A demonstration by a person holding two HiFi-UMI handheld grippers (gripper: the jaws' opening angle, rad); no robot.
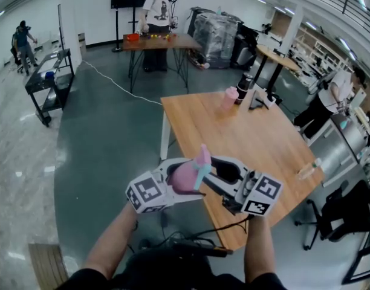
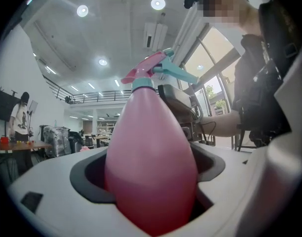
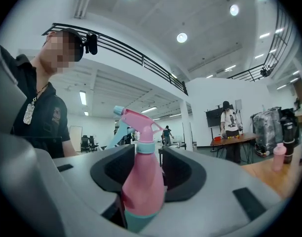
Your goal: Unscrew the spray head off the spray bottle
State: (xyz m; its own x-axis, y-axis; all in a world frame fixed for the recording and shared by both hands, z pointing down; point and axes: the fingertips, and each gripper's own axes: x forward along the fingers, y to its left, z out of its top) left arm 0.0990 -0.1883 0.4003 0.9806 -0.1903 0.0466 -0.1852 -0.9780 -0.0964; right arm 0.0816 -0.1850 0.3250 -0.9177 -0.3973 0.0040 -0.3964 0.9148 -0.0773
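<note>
I hold a pink spray bottle [image 1: 184, 177] up in front of me, off the table. Its pink spray head [image 1: 202, 156] has a teal trigger [image 1: 200, 175] and points up. My left gripper [image 1: 173, 183] is shut on the bottle's body [image 2: 150, 157], which fills its jaws. My right gripper [image 1: 224, 175] faces it from the right. In the right gripper view the bottle's upper part [image 3: 142, 181], with its teal collar [image 3: 145, 147], stands between the dark pads [image 3: 183, 174], and the right gripper [image 3: 147, 174] is open around it.
Beyond my hands stands a wooden table [image 1: 251, 139] with a pink cup [image 1: 230, 98], a dark flask [image 1: 243, 88] and a clear bottle [image 1: 307, 169] near its right edge. Other people work at a far table [image 1: 155, 41] and at right [image 1: 327, 101]. A black cart [image 1: 49, 83] stands at left.
</note>
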